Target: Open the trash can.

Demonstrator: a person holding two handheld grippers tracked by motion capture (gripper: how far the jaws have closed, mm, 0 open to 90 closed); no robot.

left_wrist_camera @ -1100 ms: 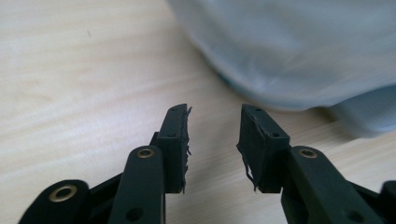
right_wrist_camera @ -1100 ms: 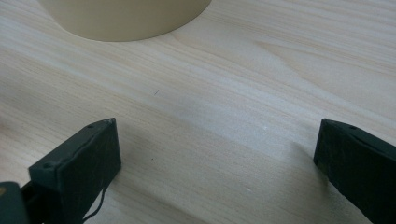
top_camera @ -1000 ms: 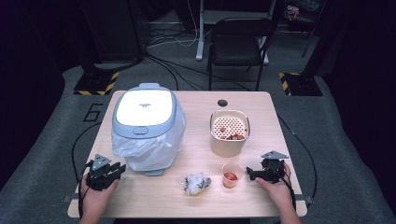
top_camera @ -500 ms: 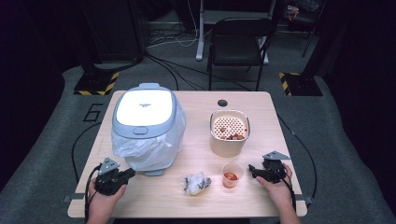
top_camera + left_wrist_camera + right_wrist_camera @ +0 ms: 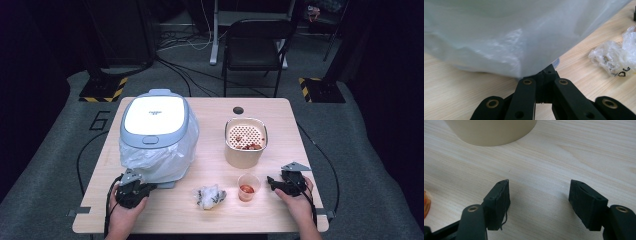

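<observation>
Surface: light wooden table (image 5: 210, 150) on grey carpet, dark room, black chair (image 5: 255, 45) behind.

Bin (image 5: 156, 130), white lid, clear plastic liner (image 5: 506, 37), back left.

Left gripper (image 5: 134, 189): jaws fully closed at the liner's lower edge; whether film is pinched, cannot tell. Its own view shows the liner close.

Crumpled plastic (image 5: 210, 196) and small cup (image 5: 248, 186), front centre.

Beige perforated container (image 5: 245, 142), centre right.

Right gripper (image 5: 539, 202): jaws have been narrowing, partly apart, nothing between; bare wood ahead, table's right edge near.
</observation>
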